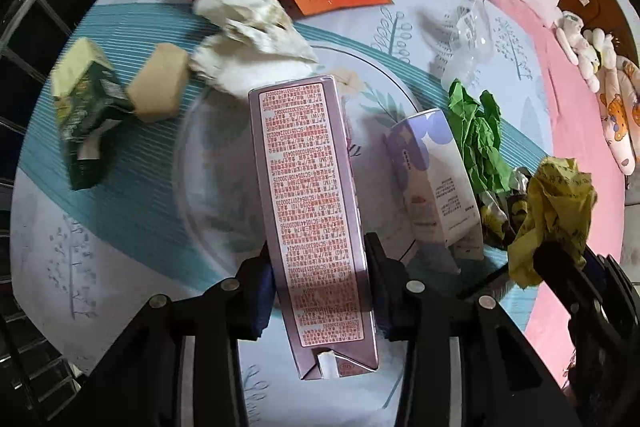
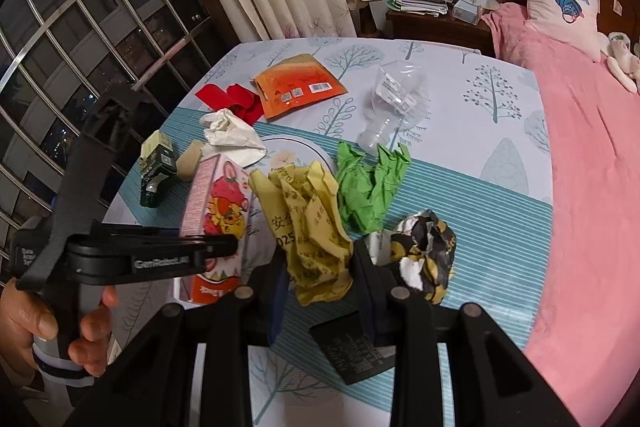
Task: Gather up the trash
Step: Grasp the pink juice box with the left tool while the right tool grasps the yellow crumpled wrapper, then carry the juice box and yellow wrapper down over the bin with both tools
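Note:
My left gripper (image 1: 318, 263) is shut on a pink drink carton (image 1: 310, 195) and holds it above the table; the carton also shows in the right wrist view (image 2: 216, 211). My right gripper (image 2: 320, 267) is shut on a crumpled yellow paper (image 2: 308, 223), also seen in the left wrist view (image 1: 554, 215). On the table lie a lilac carton (image 1: 434, 183), green crumpled paper (image 2: 370, 183), a black-and-yellow wrapper (image 2: 428, 251), white tissue (image 2: 232, 135), an orange pouch (image 2: 298, 85), red paper (image 2: 230, 99), a clear plastic bottle (image 2: 394, 107), a green box (image 2: 156, 167) and a small brown box (image 1: 158, 87).
The table wears a tree-patterned cloth (image 2: 480, 155). A pink bed (image 2: 592, 167) runs along its right side. A barred window (image 2: 72, 39) is at the left, a nightstand with papers (image 2: 428, 3) behind. A black flat object (image 2: 356, 351) lies under my right gripper.

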{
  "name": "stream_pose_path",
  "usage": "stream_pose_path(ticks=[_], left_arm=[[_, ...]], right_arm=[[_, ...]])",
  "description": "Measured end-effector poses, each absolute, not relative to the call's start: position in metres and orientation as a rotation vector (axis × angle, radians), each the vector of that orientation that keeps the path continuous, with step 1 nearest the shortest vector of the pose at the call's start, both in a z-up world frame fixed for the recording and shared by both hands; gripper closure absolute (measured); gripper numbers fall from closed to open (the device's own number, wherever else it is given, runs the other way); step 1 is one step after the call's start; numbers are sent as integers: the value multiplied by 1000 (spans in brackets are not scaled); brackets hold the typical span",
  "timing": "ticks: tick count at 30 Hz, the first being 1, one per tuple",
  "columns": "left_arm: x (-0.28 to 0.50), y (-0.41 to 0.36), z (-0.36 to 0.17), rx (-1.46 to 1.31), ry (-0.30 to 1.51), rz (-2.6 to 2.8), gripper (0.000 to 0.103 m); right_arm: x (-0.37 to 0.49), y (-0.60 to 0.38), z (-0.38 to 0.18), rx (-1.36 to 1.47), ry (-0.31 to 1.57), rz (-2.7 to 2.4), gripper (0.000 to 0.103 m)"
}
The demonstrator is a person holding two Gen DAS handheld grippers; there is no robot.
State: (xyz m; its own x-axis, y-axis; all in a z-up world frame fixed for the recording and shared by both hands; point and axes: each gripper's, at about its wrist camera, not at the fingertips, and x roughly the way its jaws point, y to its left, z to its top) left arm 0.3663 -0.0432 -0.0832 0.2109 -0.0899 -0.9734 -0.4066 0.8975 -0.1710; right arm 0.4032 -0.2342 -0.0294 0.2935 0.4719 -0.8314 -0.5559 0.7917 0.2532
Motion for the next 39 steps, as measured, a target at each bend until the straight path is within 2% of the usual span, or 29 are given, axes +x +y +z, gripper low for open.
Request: stream_pose_path(ticks=[11, 21, 32, 39], left_arm=[[294, -22, -18, -329, 1224, 162, 64], [191, 19, 28, -203, 1100, 57, 64], [88, 57, 18, -153, 1103, -41, 64], [38, 60, -6, -139, 1167, -114, 64]], right_arm=[[343, -210, -2, -61, 1026, 661, 73], [234, -169, 21, -10, 986, 595, 73], [116, -144, 13, 76, 994, 473, 73], [61, -140, -16, 76, 1094, 413, 73]])
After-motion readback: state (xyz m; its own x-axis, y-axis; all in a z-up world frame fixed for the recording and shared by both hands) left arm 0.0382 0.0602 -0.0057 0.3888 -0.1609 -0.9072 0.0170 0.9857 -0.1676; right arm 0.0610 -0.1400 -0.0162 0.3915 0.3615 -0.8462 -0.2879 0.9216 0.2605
